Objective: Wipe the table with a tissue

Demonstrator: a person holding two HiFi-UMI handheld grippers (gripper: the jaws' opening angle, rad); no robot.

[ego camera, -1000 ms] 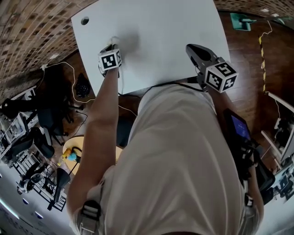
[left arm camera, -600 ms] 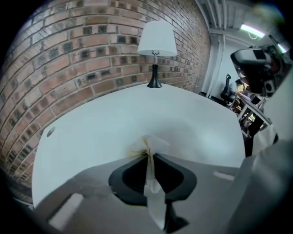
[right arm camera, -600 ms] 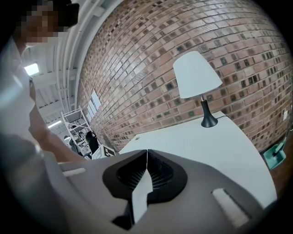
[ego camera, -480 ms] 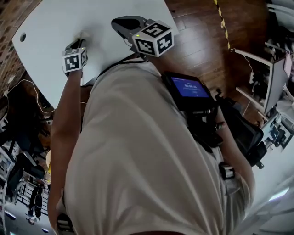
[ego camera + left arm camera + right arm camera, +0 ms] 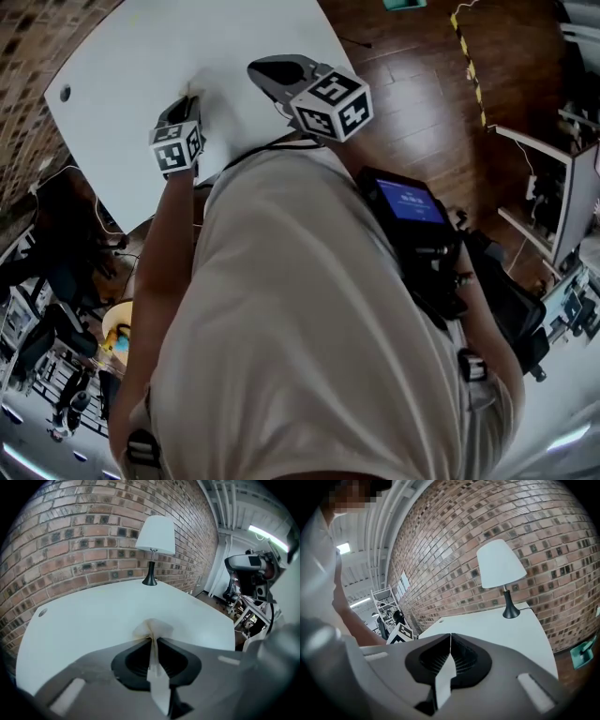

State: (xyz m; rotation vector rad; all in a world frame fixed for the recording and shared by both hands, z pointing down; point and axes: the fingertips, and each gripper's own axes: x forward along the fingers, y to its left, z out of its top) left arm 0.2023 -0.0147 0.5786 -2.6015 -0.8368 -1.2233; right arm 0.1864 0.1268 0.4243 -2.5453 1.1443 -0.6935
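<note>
The tissue (image 5: pixel 153 629) is a small crumpled cream wad lying against the white table (image 5: pixel 93 620), and my left gripper (image 5: pixel 153 638) is shut on it. In the head view the left gripper (image 5: pixel 190 98) reaches over the near edge of the table (image 5: pixel 141 56), with the tissue (image 5: pixel 194 86) at its tip. My right gripper (image 5: pixel 261 67) hovers over the table's right part, close beside the left one. Its jaws (image 5: pixel 450 634) are shut with nothing between them.
A white-shaded lamp (image 5: pixel 155 541) on a black foot stands at the table's far edge by the brick wall (image 5: pixel 70 536). A cable hole (image 5: pixel 64 94) marks the table's left corner. Wooden floor (image 5: pixel 412 103), racks and cables surround the table.
The left gripper has slid the tissue sideways across the table top. The right gripper has come in from the table's right corner, so both now sit close together. The head view has swung.
</note>
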